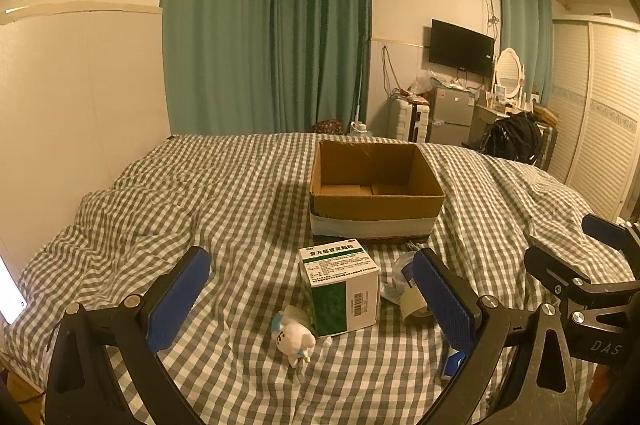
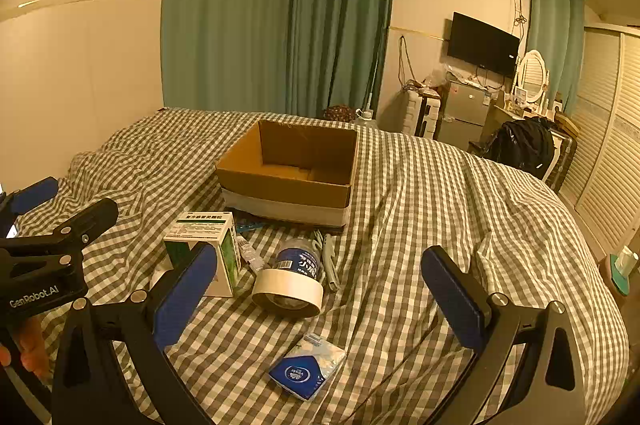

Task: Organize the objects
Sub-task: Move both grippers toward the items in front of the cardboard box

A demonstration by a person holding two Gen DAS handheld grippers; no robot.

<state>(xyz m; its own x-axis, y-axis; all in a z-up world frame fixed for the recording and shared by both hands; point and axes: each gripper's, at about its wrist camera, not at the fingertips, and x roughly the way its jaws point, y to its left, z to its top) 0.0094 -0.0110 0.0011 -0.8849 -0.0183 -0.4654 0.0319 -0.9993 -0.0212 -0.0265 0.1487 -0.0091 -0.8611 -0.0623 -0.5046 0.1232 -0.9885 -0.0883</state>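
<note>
An open cardboard box (image 1: 376, 185) (image 2: 292, 169) sits on the checked bed cover, with nothing visible inside. In front of it lie a green-and-white medicine carton (image 1: 344, 289) (image 2: 208, 249), a small white plush toy (image 1: 292, 337), a tape roll (image 2: 288, 291) (image 1: 414, 303), a blue-labelled bottle (image 2: 300, 259) and a blue tissue pack (image 2: 308, 365). My left gripper (image 1: 312, 297) is open above the carton and toy, holding nothing. My right gripper (image 2: 320, 293) is open over the tape roll and tissue pack, also holding nothing.
The bed (image 2: 440, 209) is covered by a rumpled checked duvet. A white wall runs along its left side. Green curtains (image 1: 264, 33) hang behind. A fridge, suitcase, desk with a backpack (image 2: 524, 145) and a louvred wardrobe stand at the right.
</note>
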